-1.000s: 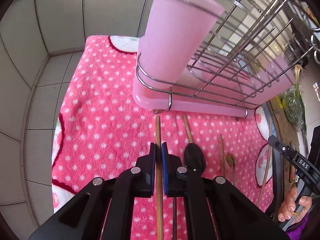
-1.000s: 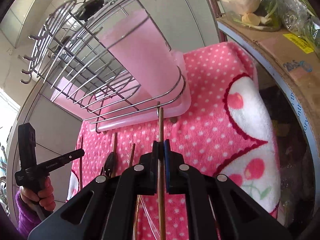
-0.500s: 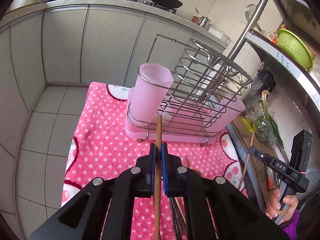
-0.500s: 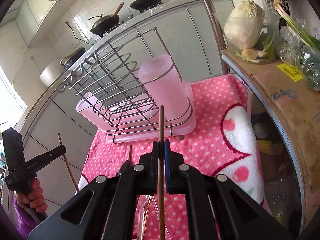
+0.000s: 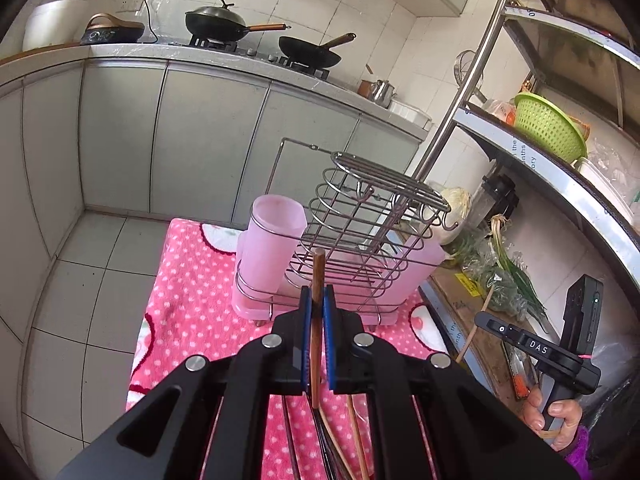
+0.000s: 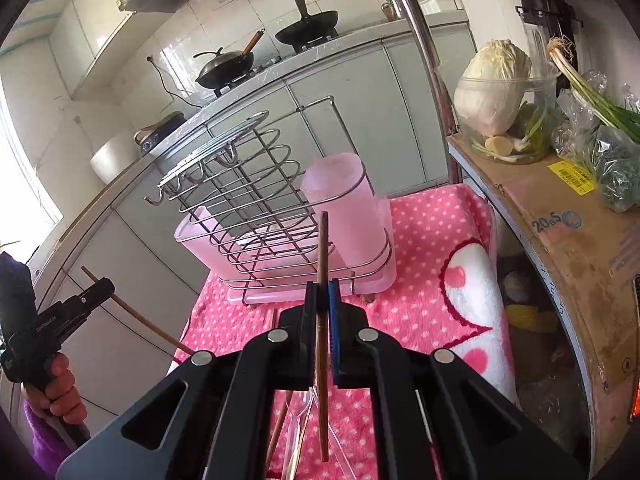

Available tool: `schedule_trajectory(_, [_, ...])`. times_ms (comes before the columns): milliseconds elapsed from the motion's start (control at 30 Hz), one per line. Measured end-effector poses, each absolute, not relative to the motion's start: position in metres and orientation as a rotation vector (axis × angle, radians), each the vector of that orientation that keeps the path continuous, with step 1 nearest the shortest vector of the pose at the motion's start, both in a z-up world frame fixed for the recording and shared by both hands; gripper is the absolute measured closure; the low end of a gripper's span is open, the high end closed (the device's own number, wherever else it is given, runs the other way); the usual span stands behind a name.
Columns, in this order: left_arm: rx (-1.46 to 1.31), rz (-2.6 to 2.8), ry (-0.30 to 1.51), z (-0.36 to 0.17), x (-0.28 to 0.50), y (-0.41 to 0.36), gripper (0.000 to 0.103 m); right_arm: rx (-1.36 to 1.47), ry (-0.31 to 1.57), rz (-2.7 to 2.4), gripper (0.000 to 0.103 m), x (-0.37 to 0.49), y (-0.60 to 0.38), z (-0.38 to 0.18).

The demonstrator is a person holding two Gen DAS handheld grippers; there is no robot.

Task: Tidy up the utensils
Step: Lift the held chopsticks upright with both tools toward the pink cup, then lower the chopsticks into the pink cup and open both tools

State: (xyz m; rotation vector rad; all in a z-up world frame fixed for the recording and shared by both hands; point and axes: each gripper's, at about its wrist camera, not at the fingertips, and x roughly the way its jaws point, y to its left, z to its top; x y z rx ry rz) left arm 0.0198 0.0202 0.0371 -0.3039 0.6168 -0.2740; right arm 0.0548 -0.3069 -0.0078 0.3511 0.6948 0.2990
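Left gripper [image 5: 316, 308] clamps one chopstick [image 5: 317, 280]; right gripper [image 6: 322, 300] clamps another chopstick [image 6: 322, 248]. Wire rack [image 5: 360, 240] with pink cup [image 5: 272, 248] stands ahead on dotted towel [image 5: 188, 304]; more utensils [image 5: 340, 440] lie below.

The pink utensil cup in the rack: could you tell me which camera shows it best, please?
The right wrist view: the pink cup stands nearer, unobstructed down to the rack's wires. The left wrist view shows it smaller and farther off.

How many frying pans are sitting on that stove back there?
2. A lidded pan sits on the stove's left burner, an open pan on the right one. None seem hidden.
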Motion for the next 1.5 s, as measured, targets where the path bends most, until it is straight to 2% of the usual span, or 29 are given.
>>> schedule_trajectory(333, [-0.305,-0.278,0.528,0.069,0.018,0.024,0.098,0.309,0.623,0.294,0.097,0.055,-0.305,0.023])
schedule_trajectory(667, [-0.305,-0.257,0.465,0.103,0.025,0.037,0.098,0.266,0.505,0.304,0.097,0.066,-0.306,0.079])
schedule_trajectory(1233, [-0.354,-0.186,0.334,0.191,0.087,0.074,0.098,0.261,0.294,0.271,0.097,0.120,-0.321,0.170])
schedule_trajectory(1500, [-0.272,-0.142,0.354,0.187,0.123,0.064,0.098,0.255,0.273,0.238,0.097,0.157,-0.329,0.174])
